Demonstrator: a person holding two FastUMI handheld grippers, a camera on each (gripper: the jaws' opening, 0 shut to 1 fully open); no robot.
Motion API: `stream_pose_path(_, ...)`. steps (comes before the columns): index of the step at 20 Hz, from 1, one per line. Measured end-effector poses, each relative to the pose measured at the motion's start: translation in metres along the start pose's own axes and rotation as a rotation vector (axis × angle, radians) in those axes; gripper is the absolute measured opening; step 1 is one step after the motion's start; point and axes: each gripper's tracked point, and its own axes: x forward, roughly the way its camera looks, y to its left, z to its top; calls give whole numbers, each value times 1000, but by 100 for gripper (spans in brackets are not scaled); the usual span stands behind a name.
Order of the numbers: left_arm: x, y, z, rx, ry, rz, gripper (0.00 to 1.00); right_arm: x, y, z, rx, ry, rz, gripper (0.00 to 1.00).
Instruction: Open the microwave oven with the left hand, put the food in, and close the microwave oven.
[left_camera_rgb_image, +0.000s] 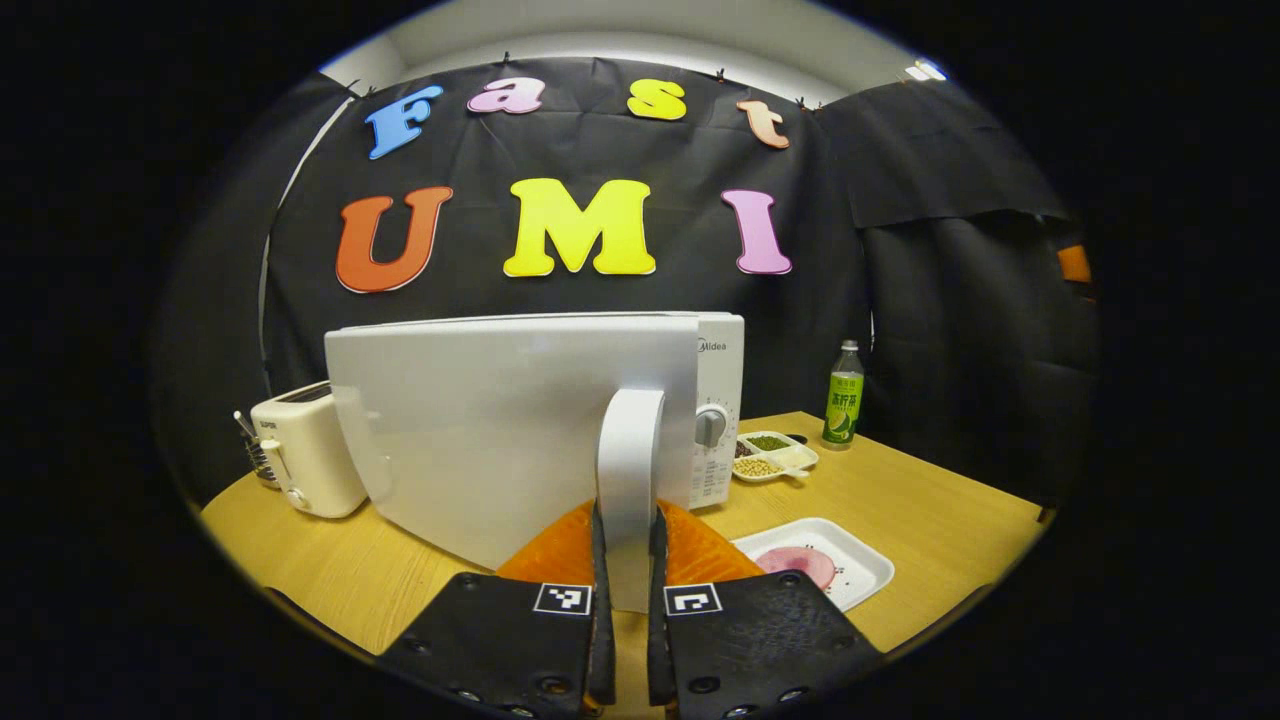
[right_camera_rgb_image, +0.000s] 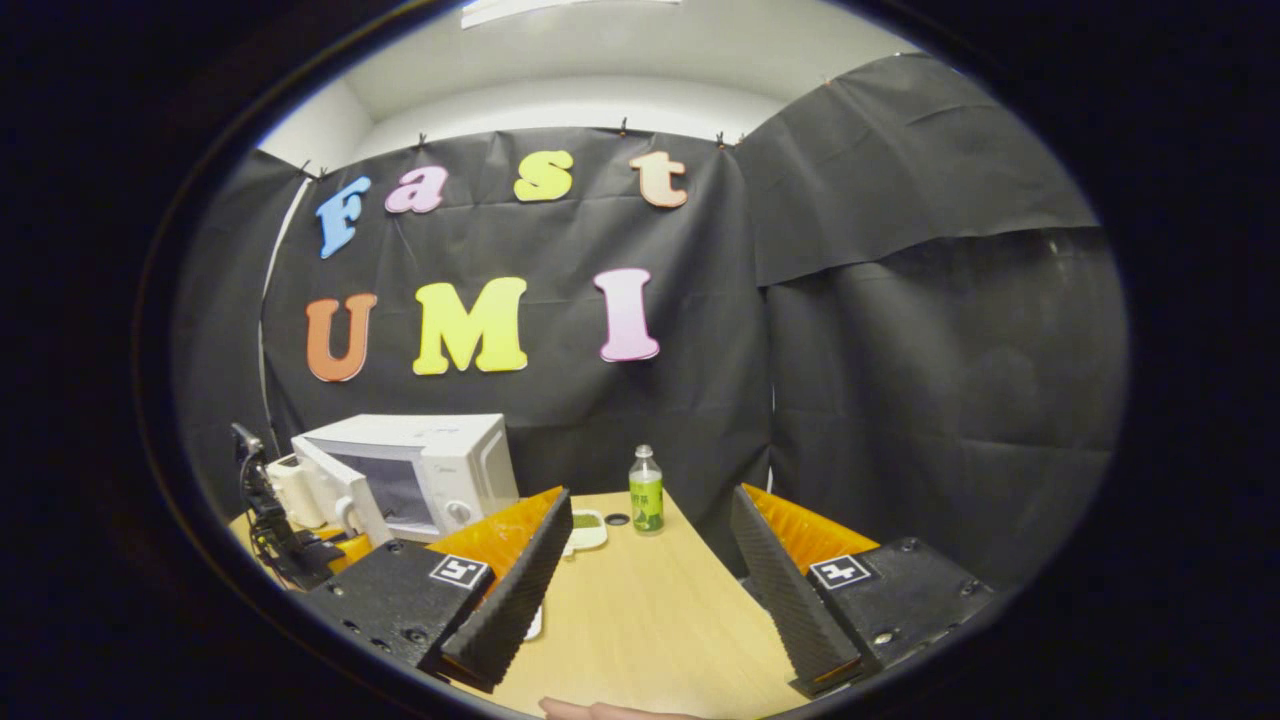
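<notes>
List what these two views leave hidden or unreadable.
- Microwave cavity: left gripper view, the swung-out door covers it.
- Food tray: right gripper view, the right hand-held gripper finger hides nearly all of it.
- Divided dish contents: too small to identify.
- Toaster: its far side is behind the door.

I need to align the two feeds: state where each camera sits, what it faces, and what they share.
Left gripper view: rides the left gripper, shut on the microwave door handle, facing the swung door.
Right gripper view: rides the open right gripper, farther back over the table.
Shared: microwave, green bottle, toaster.
</notes>
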Motion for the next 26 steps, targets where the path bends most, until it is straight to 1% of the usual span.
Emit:
stream_pose_path(1,-14,7,-3,1,-3,5,12,-5,7,2,0,-4,9,96)
stream_pose_path(2,-27,15,-5,-1,-5,11,12,-10,12,5,-3,-12,16,100)
stream_pose_path(3,-41,24,-8,2,-5,20,12,-13,15,6,-6,-21,18,100)
stream_pose_path(4,-56,34,-9,1,-15,44,19,-16,18,8,-10,-27,21,100)
stream_pose_path(5,-74,49,-11,6,-22,78,19,-19,23,5,-14,-27,27,96)
stream_pose_path(6,-89,61,-17,12,-18,104,21,-21,27,4,-18,-25,34,96)
stream_pose_path(7,-116,78,-28,14,19,150,26,-21,30,1,-23,-23,40,96)
stream_pose_path(8,-139,93,-33,9,36,186,52,-21,32,-1,-30,-21,43,96)
stream_pose_path(10,-179,112,-26,-5,22,247,67,-15,37,-6,-46,-11,52,96)
stream_pose_path(11,-194,122,-19,-8,18,272,70,-10,40,-8,-56,-5,57,96)
stream_pose_path(12,-209,129,-12,-13,14,298,89,-2,43,-11,-66,4,60,96)
stream_pose_path(13,-222,136,-4,-23,9,323,90,6,46,-14,-75,18,63,96)
stream_pose_path(14,-230,140,6,-33,-7,334,90,14,49,-18,-82,36,63,100)
stream_pose_path(16,-239,138,26,-41,-25,334,91,33,56,-24,-89,79,69,100)
stream_pose_path(17,-241,137,34,-40,-20,331,91,42,60,-25,-95,98,71,96)
stream_pose_path(18,-241,137,42,-39,-18,330,92,51,64,-25,-106,118,76,96)
stream_pose_path(19,-240,136,55,-41,-28,326,80,60,68,-26,-119,136,81,100)
stream_pose_path(20,-239,136,67,-44,-43,326,93,69,72,-26,-129,157,89,100)
stream_pose_path(22,-234,139,84,-64,-62,332,93,87,78,-27,-161,197,98,100)
stream_pose_path(23,-232,138,90,-73,-72,329,93,100,78,-31,-198,218,90,100)
stream_pose_path(24,-231,136,99,-73,-86,320,93,112,76,-31,-241,240,70,96)
stream_pose_path(25,-228,135,107,-69,-97,315,93,124,80,-36,-272,270,81,96)
stream_pose_path(26,-226,136,111,-62,-96,322,92,133,84,-45,-295,316,100,100)
